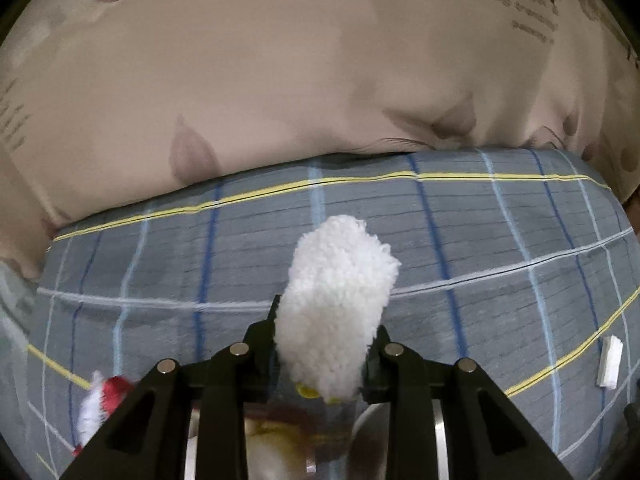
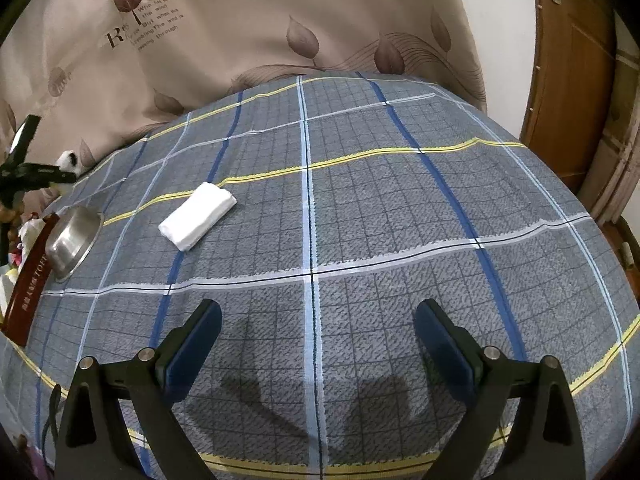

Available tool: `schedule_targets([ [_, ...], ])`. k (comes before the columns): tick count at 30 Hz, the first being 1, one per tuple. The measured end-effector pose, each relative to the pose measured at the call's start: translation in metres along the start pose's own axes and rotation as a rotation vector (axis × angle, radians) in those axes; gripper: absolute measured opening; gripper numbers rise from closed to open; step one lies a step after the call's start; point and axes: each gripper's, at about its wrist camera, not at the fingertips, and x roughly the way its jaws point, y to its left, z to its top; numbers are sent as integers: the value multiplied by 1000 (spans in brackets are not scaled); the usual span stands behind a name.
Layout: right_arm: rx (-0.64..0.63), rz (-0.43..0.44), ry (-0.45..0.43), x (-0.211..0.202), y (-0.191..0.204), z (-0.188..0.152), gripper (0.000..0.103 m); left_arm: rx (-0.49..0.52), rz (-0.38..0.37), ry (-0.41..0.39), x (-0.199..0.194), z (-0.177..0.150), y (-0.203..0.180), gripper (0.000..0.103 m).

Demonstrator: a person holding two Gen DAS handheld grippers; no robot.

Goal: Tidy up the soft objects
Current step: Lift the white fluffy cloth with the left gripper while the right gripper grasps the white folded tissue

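Soft objects are the job, and the one in hand is a fluffy white plush, pinched between the jaws of the left tool and carried above the checked cloth of the bench. A yellow bit shows at its lower end; what kind of toy it is I cannot tell.

Largest first: the bench fills both views, with a beige leaf-print curtain hanging just behind its far edge at 12 o'clock. In the right wrist view a wooden door stands at 2 o'clock, past the bench's right edge. The middle and right of the cloth lie open, so that is the roomy side for setting things down.

Smaller: a steel bowl sits near the left edge at 9 o'clock beside a dark red box. A folded white cloth lies at 10 o'clock, apart from the bowl. A red-and-white soft item shows at 8 o'clock in the left wrist view.

The right tool hangs with jaws wide, holding nothing.

To do this step well, I judge the plush should be kept squeezed mid-body, lowered clear of the curtain and bowl rim, and released only once it rests.
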Motion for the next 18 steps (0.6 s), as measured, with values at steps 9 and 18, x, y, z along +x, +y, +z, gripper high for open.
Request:
schedule_targets([
  [9,-19,4,45,6,4,5,100,-26,6,-42,-37,-28,29,31],
  [18,39,160,78,16,46,43,92,-41,-21,-76,-65,-45,43,32],
])
